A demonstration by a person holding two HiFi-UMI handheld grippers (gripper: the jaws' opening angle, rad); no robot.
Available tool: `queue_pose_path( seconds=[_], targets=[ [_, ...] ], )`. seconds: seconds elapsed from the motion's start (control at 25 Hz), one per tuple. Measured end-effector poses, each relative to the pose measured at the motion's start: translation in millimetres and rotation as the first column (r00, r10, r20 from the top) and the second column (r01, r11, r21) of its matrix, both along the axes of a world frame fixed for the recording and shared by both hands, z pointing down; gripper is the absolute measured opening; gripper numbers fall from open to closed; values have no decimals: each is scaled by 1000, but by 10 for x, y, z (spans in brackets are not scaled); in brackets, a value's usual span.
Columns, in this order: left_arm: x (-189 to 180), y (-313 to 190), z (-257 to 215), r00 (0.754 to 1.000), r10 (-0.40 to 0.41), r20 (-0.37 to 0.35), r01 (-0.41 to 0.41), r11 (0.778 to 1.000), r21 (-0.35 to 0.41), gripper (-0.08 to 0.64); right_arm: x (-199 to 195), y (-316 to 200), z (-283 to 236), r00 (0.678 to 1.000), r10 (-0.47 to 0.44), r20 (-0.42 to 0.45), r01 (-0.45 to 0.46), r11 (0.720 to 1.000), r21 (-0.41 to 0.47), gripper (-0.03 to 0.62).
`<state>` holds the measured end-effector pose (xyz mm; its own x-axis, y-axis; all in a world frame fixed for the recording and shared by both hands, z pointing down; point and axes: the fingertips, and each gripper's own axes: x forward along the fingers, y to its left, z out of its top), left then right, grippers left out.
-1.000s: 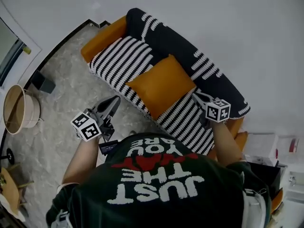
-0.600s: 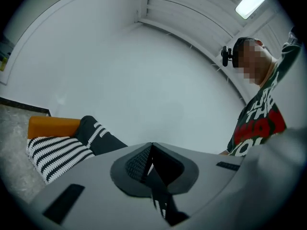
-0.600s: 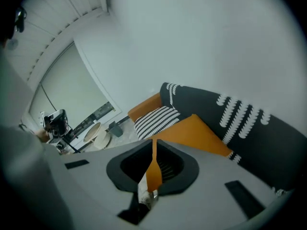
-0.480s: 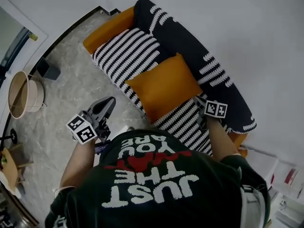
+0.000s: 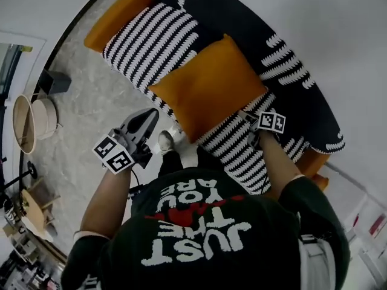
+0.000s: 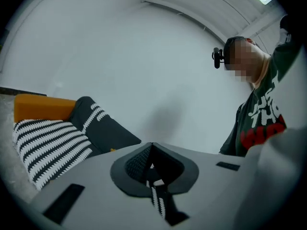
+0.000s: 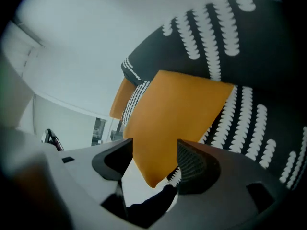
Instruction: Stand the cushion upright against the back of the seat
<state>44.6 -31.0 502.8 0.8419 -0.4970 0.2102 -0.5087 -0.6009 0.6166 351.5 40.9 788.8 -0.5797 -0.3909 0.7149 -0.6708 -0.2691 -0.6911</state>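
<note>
The left claw (image 5: 147,118) hangs in front of the sofa (image 5: 145,41), over the floor (image 5: 78,101) off the seat's front edge. In the left gripper view its jaws (image 6: 151,150) are pressed together with nothing between them.

The orange cushion (image 5: 205,86) rests on the middle of the sofa's striped seat (image 5: 239,150), its far edge against the dark backrest (image 5: 242,23); how steeply it leans cannot be told.

The right claw (image 5: 247,116) is at the cushion's right-hand corner, above the seat. In the right gripper view its jaws (image 7: 153,164) stand roughly half apart and are opening, with the cushion's corner (image 7: 177,109) between the pads, no longer pinched.
</note>
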Motion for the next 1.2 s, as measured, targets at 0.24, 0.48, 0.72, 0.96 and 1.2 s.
queue_pose_path(
  seconds=[0.24, 0.48, 0.72, 0.96, 1.2],
  targets=[
    [490, 194, 929, 994, 105, -20, -106, 989, -99, 11, -14, 172, 790, 964, 223, 144, -216, 974, -67, 348],
    [469, 423, 1898, 991, 132, -10, -131, 971, -200, 11, -141, 102, 1512, 877, 391, 281, -384, 920, -81, 432],
    [763, 660, 1874, 991, 118, -69, -132, 957, -258, 12, 5, -8, 1407, 809, 444, 384, -457, 887, -63, 492],
    [857, 871, 1949, 989, 110, -99, -134, 948, -289, 12, 8, -176, 1491, 779, 449, 439, -468, 881, -70, 497],
    [509, 675, 1736, 988, 82, -128, -118, 943, -310, 12, -235, -486, 1264, 794, 396, 462, -412, 909, -71, 435]
  ],
)
